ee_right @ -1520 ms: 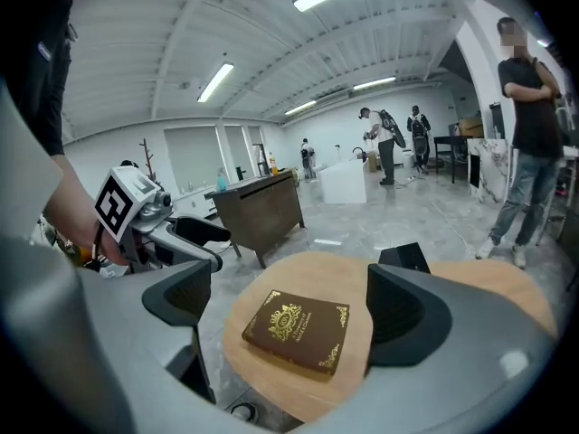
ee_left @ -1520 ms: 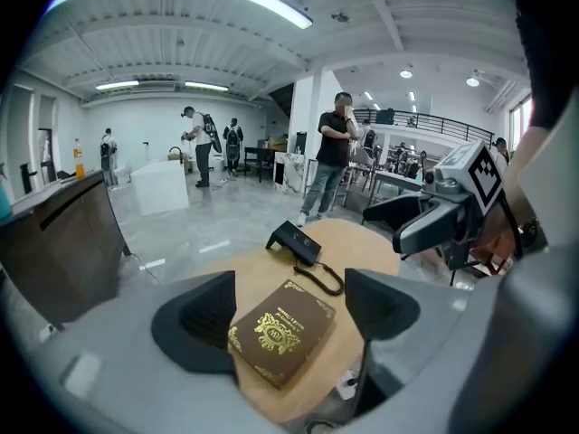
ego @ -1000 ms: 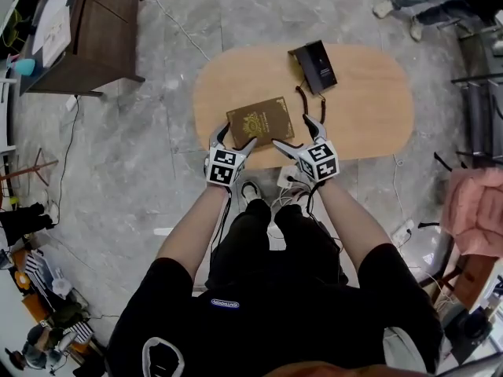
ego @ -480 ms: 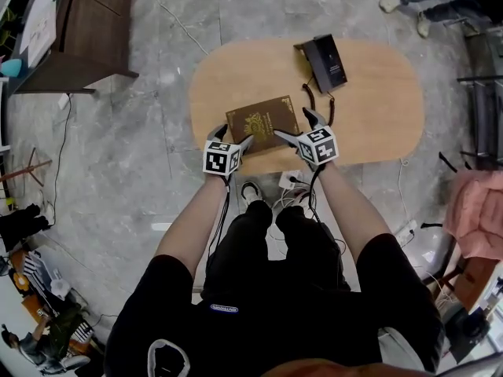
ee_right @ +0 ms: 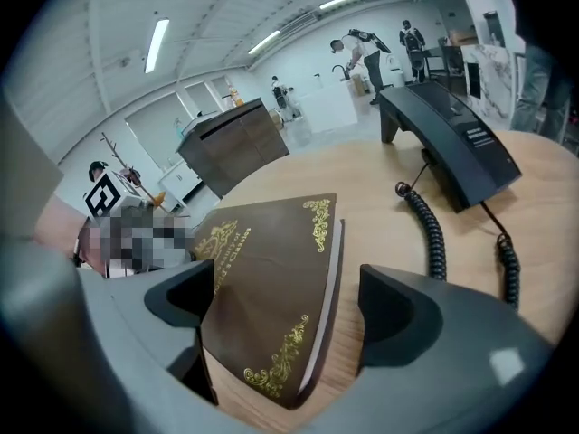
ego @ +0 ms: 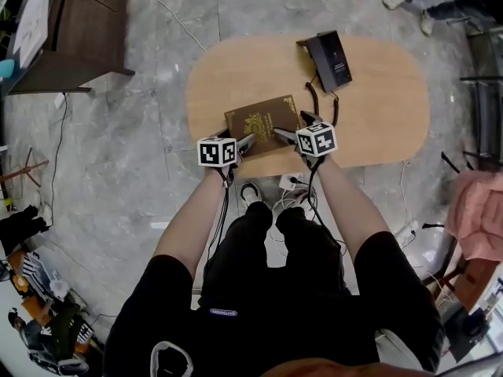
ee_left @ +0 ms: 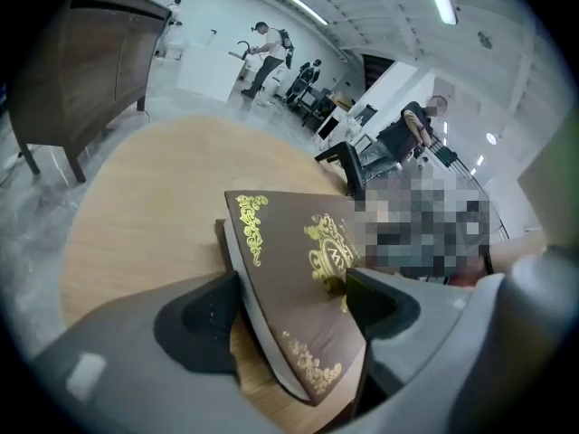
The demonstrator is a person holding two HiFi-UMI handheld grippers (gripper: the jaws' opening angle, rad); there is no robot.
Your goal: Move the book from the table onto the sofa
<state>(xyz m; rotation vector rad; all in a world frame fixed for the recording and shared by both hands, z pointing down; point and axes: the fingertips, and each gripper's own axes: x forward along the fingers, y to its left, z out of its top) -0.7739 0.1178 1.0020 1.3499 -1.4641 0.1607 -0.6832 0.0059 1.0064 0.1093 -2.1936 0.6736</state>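
Between the jaws of the left claw (ee_left: pixel 291 306) sits one near corner of the brown, gold-trimmed book (ego: pixel 262 121), crossing the gap at a slant. One pad is against its edge and the other is on the cover, so it looks clamped on. Can't tell if that corner is actually off the table (ego: pixel 377 108). The book's far side is hard to make out from this claw.

The right claw (ee_right: pixel 288 301) has its jaws apart around the other near corner, with a clear gap beside the page edge. Ahead and to its right are a black desk phone (ee_right: pixel 452 147) and its coiled cord (ee_right: pixel 430 224), whose lower end is cut off behind the jaw.
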